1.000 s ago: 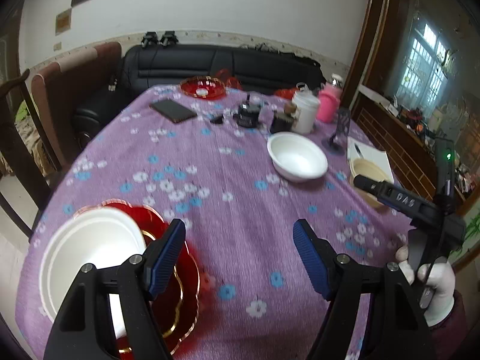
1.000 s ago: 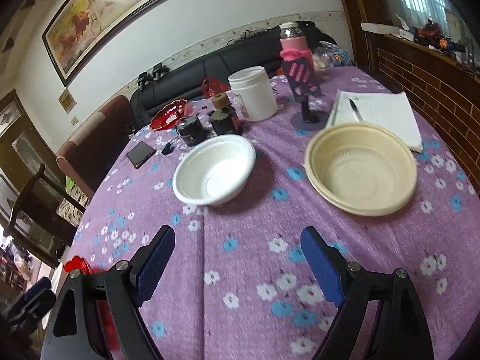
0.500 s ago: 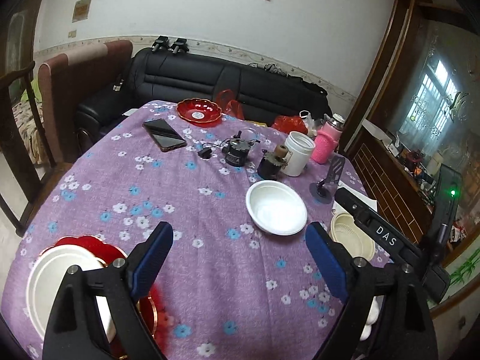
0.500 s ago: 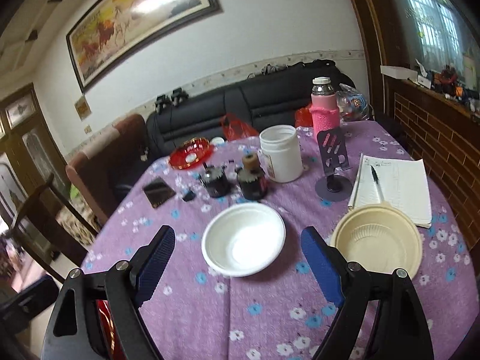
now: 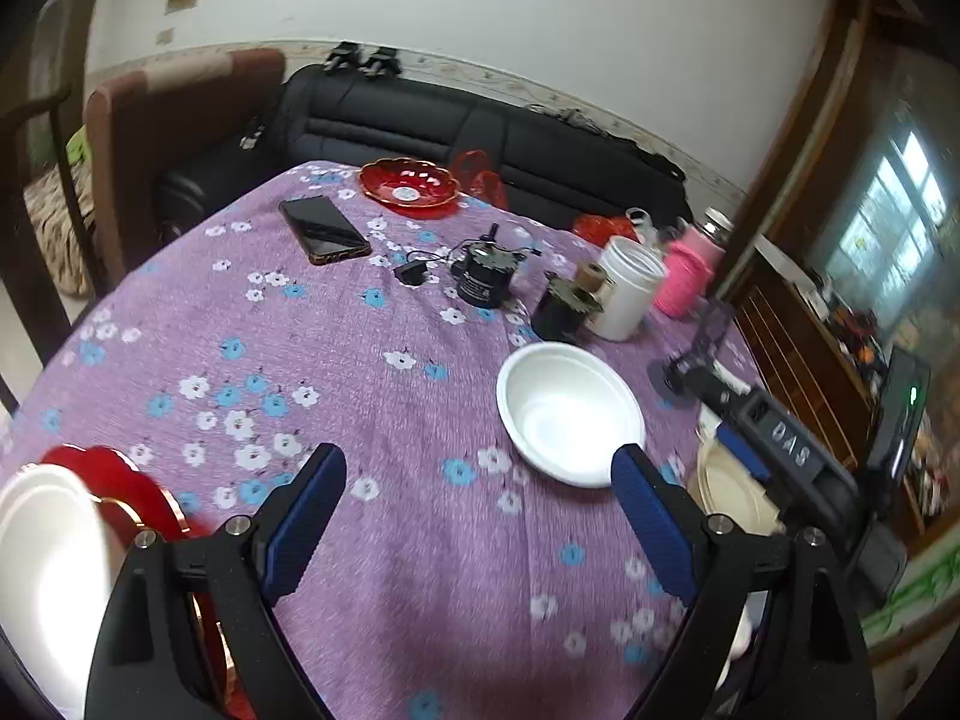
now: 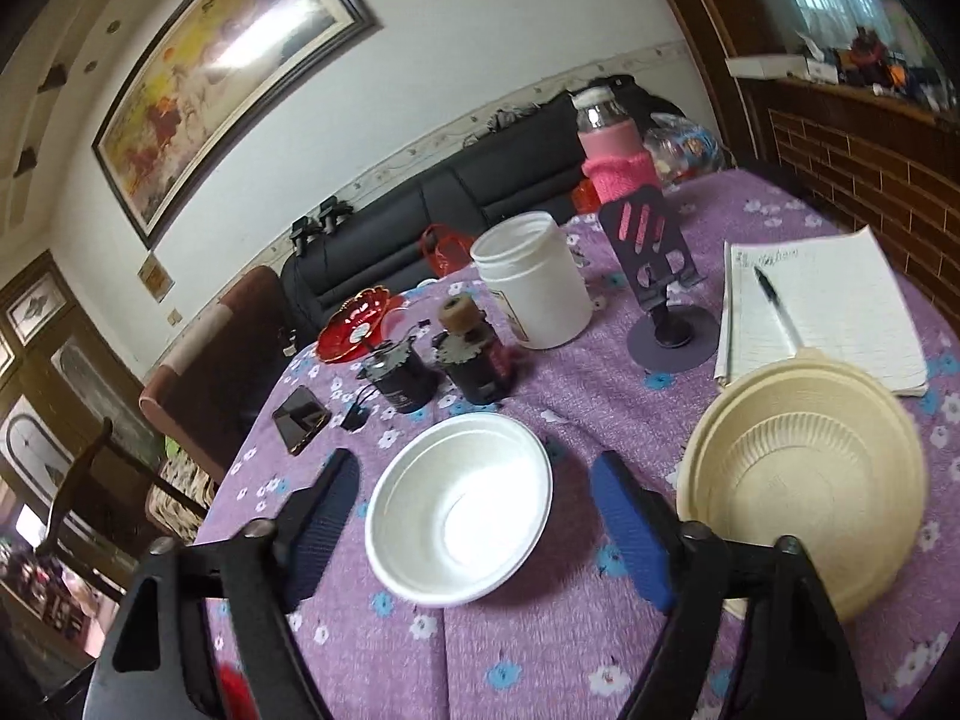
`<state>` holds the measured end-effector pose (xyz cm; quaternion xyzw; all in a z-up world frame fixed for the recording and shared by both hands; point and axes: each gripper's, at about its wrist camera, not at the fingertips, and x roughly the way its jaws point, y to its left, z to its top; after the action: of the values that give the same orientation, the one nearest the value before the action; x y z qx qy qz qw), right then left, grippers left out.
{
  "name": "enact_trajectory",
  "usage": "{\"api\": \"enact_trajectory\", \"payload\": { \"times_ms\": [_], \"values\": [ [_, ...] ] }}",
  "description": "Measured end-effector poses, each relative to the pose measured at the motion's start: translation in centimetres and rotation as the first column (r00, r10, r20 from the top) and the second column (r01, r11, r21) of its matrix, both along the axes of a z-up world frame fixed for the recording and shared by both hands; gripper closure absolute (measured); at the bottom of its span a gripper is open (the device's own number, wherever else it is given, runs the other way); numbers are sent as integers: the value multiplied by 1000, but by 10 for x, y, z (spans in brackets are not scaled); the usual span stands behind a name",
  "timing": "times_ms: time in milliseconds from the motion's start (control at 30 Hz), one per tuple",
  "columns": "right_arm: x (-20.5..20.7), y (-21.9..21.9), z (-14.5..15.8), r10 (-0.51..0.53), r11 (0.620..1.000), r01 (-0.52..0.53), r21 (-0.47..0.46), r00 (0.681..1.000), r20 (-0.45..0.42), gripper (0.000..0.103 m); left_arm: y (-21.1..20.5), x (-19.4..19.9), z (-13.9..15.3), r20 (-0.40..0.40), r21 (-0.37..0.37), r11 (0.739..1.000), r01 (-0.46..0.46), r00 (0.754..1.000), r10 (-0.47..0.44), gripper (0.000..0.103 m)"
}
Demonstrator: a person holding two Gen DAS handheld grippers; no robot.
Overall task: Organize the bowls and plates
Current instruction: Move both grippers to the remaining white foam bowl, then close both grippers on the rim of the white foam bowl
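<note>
On the purple flowered tablecloth (image 6: 510, 648) I count two loose bowls: one white bowl (image 6: 459, 501) mid-table and one beige bowl (image 6: 804, 480) just right of it, not touching. Near the left edge there's one more white bowl (image 5: 42, 564) sitting on a red plate (image 5: 120, 480), plus a second red plate (image 5: 409, 186) at the far side. My right gripper (image 6: 474, 516) has just been closing, white bowl between the fingers, pads not on it. My left gripper (image 5: 477, 519) is wide open over bare cloth. Further back: two dark motors, one white jar (image 6: 534, 279), one phone (image 5: 323, 229).
</note>
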<state>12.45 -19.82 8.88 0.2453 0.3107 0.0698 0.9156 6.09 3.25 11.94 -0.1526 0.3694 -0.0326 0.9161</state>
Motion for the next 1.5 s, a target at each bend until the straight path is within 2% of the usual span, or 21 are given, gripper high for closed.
{"api": "enact_trajectory", "payload": {
  "times_ms": [100,267,333,667,733,833,900,1000,1267,1367,1500],
  "values": [
    [9,11,-11,31,998,-31,-48,999,-10,36,-3,16,-10,-14,-39,999,-23,1000,22,14],
    [15,29,-21,48,981,-47,-189,999,-3,37,-8,48,-27,-37,-89,994,-66,997,63,14],
    [19,31,-29,48,976,-51,-212,999,-16,37,-8,59,-35,-49,-101,991,-84,996,79,14],
    [35,30,-60,60,978,-78,-192,993,-100,37,1,81,-69,-99,-49,994,-100,991,95,14],
    [38,31,-65,69,980,-88,-177,991,-112,38,6,84,-74,-112,-57,993,-103,989,96,14],
    [42,30,-75,87,983,-109,-146,985,-148,56,13,88,-81,-134,-82,990,-115,986,104,14],
    [46,26,-81,106,988,-124,-93,979,-176,78,18,90,-83,-141,-91,988,-123,984,109,14],
    [45,25,-83,151,987,-158,-20,969,-197,87,22,91,-88,-157,-115,985,-127,982,109,14],
    [38,49,-81,265,959,-281,-22,925,-274,87,22,94,-91,-151,-124,986,-112,984,93,14],
    [37,54,-83,246,961,-271,-61,931,-269,85,18,94,-93,-146,-108,989,-98,986,82,14],
    [38,51,-83,226,967,-249,-58,939,-260,77,10,99,-99,-152,-86,994,-66,987,53,14]
  ]
}}
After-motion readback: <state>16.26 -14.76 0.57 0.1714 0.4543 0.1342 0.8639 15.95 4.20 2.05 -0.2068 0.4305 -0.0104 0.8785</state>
